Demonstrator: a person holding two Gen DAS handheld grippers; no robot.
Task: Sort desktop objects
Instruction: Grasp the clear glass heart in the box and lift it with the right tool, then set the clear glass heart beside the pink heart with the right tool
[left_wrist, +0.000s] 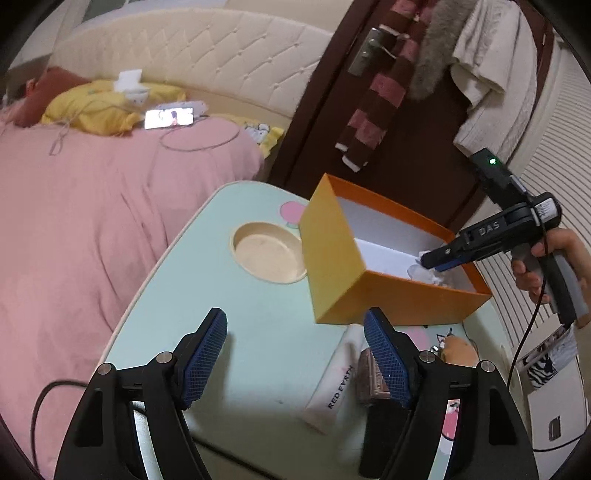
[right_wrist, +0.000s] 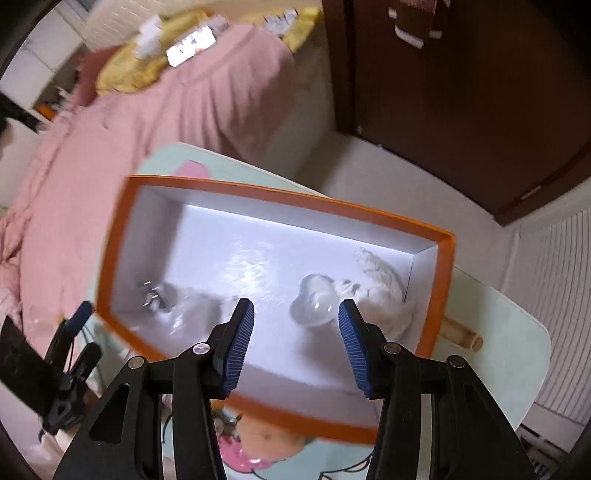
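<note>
In the left wrist view, the left hand-held gripper (left_wrist: 295, 354) hangs over the near part of the pale green table (left_wrist: 258, 317), its blue pads spread apart with nothing between them. Just past its right finger a white tube (left_wrist: 334, 384) lies flat on the table, with a brown block (left_wrist: 371, 380) touching its right side and a small tan toy (left_wrist: 458, 349) further right. An orange box (left_wrist: 343, 266) stands open beyond the tube, toward the far right of the table, white inside. A round recess (left_wrist: 269, 254) sits in the table to the left of the box. The right hand-held gripper (left_wrist: 430, 260) reaches in over the box's right rim, its tips above crumpled white things (left_wrist: 428, 275) at the near right corner; from here its spread cannot be told. A pink bed (left_wrist: 92, 206) fills the left, with a lit phone (left_wrist: 169, 118) on it far off. In the right wrist view, the right hand-held gripper (right_wrist: 295, 332) is held above the box (right_wrist: 110, 258) with its pads apart and empty. Between the tips and slightly beyond lies a clear rounded piece (right_wrist: 312, 304) on the box floor, with a crumpled white wad (right_wrist: 376, 291) at its right against the wall. A small metal item (right_wrist: 153, 295) lies in the left near corner, blurred.
</note>
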